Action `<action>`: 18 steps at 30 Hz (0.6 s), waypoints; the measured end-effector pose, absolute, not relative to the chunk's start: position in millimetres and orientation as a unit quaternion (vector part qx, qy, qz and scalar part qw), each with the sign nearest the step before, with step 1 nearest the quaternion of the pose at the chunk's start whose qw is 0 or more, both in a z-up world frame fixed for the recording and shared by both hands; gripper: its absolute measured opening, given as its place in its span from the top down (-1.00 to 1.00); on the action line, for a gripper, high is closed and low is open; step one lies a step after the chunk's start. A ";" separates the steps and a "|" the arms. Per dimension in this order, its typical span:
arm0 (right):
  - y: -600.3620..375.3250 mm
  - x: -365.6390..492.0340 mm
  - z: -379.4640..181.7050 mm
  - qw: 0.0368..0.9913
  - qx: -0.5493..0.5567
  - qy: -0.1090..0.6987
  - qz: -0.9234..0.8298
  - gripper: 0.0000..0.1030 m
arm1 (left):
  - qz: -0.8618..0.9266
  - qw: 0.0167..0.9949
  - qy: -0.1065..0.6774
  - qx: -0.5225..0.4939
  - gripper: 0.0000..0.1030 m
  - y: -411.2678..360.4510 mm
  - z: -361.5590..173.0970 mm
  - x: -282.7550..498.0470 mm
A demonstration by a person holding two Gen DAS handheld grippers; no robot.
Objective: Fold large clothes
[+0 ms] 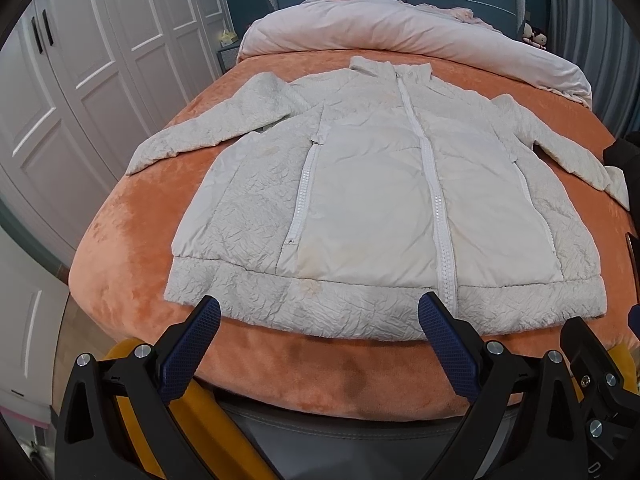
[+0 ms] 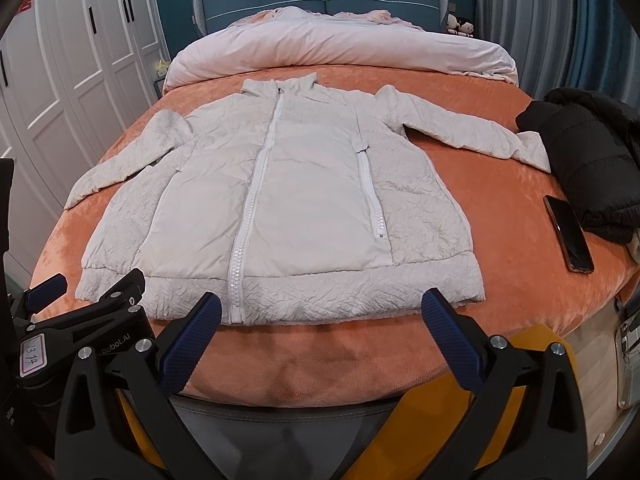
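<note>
A white zip-up jacket lies flat and face up on the orange bedspread, sleeves spread to both sides, hem toward me. My left gripper hovers open just short of the hem, nothing between its blue pads. In the right wrist view the same jacket fills the middle, and my right gripper is open over the hem, empty. The left gripper also shows at that view's left edge.
A dark jacket is heaped at the bed's right side, with a phone next to it. A pink duvet is bunched by the blue headboard. White wardrobes stand on the left. The bed's front edge is just below the grippers.
</note>
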State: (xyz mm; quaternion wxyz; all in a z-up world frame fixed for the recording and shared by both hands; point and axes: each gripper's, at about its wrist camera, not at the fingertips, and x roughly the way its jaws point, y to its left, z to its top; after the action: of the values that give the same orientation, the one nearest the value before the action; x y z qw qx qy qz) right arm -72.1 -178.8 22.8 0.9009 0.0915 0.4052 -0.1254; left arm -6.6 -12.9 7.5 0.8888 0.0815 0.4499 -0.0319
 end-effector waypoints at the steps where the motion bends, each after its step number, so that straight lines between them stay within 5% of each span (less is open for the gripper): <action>1: -178.8 -72.2 22.8 0.901 0.091 0.405 -0.126 -0.90 | -0.032 0.889 0.450 0.081 -0.87 -12.9 7.8 -6.6; 18: -179.9 -73.8 25.9 0.900 0.091 0.407 -0.126 -0.90 | -0.030 0.889 0.450 0.083 -0.87 -13.5 7.5 -7.7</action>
State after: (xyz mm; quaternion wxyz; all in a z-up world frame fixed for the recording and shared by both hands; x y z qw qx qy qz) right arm -73.8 -179.9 25.9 0.9002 0.0915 0.4068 -0.1255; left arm -7.7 -13.5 7.5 0.8888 0.0832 0.4497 -0.0305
